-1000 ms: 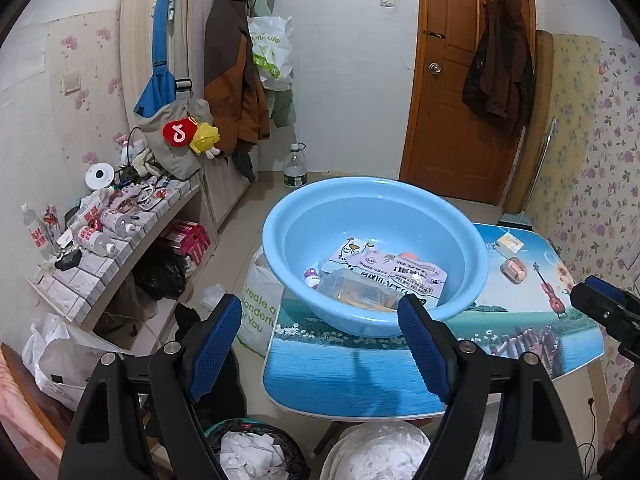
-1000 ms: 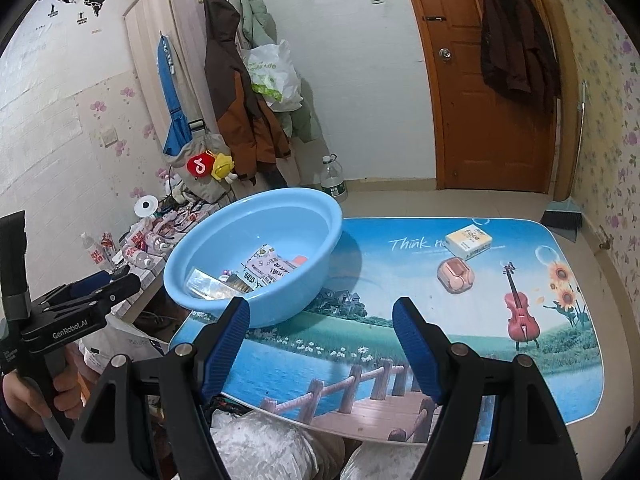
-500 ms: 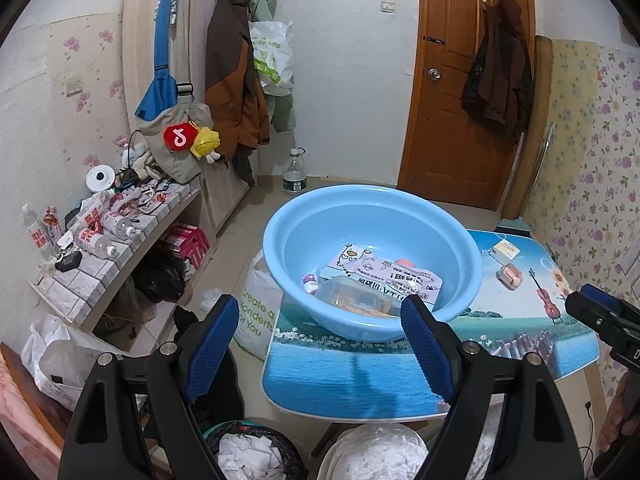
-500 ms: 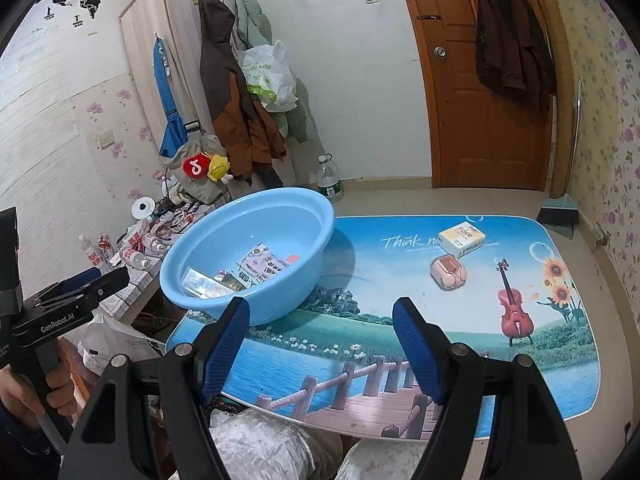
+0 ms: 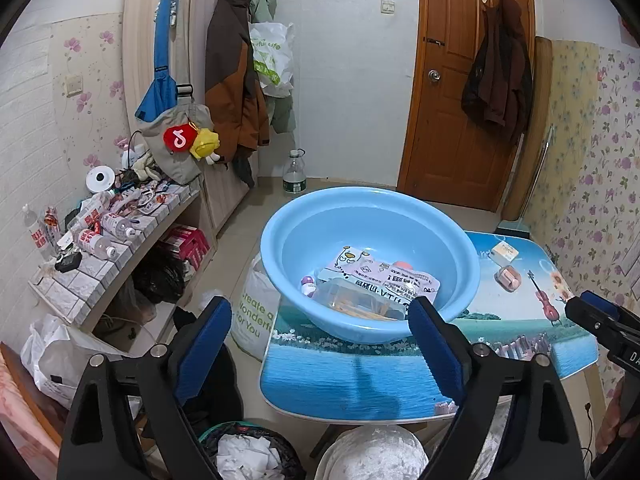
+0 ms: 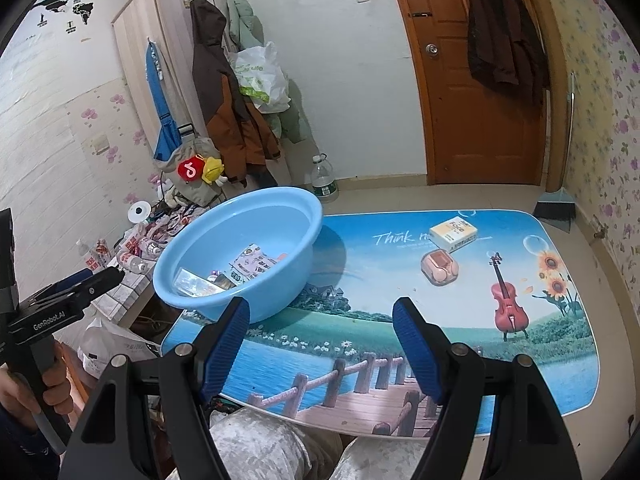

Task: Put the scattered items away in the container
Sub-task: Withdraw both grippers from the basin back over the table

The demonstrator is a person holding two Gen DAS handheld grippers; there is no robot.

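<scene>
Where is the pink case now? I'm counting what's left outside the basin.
In the right wrist view, the pink case lies on the table's far right part, just nearer than the yellow box, well apart from the blue basin.

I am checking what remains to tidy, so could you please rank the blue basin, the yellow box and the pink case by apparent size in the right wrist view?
1. Blue basin, by far the largest.
2. Yellow box and pink case: they look nearly alike, so I would not rank them.

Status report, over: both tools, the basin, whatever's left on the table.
Left tool empty, jaws opening; right tool open, empty. Blue basin holds several items. Yellow box and pink case on table, path clear.
</scene>
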